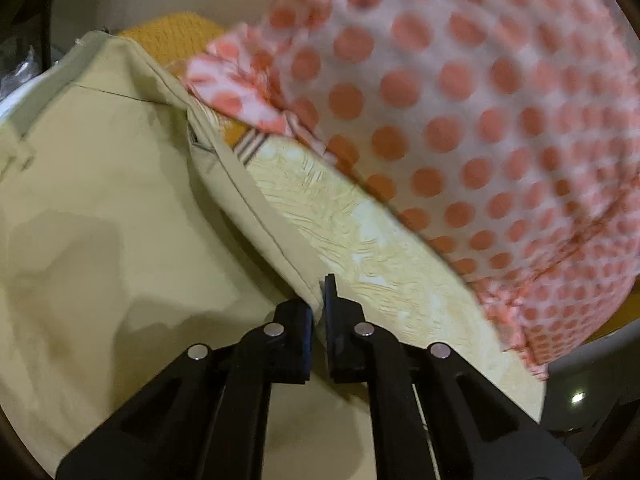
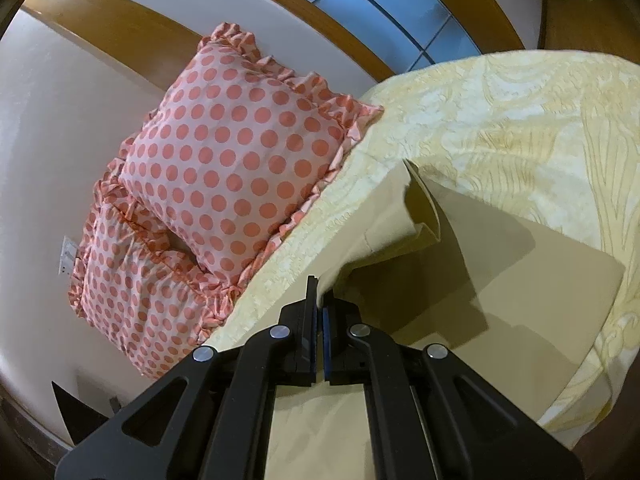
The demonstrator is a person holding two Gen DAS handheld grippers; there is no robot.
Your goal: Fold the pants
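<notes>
Pale khaki pants (image 1: 112, 200) lie spread on a bed with a yellow patterned cover (image 1: 360, 240). In the left wrist view my left gripper (image 1: 318, 312) is shut on a seamed edge of the pants, and the cloth runs up and left from the jaws. In the right wrist view my right gripper (image 2: 319, 312) is shut on another edge of the pants (image 2: 500, 280), which lift from the jaws and lie partly folded over on the cover (image 2: 520, 128).
Two pink pillows with red dots (image 2: 236, 160) lie at the head of the bed against a white wall; one fills the upper right of the left wrist view (image 1: 480, 120). An orange knitted item (image 1: 176, 36) lies behind the pants. A wooden-framed window (image 2: 384, 4) is above.
</notes>
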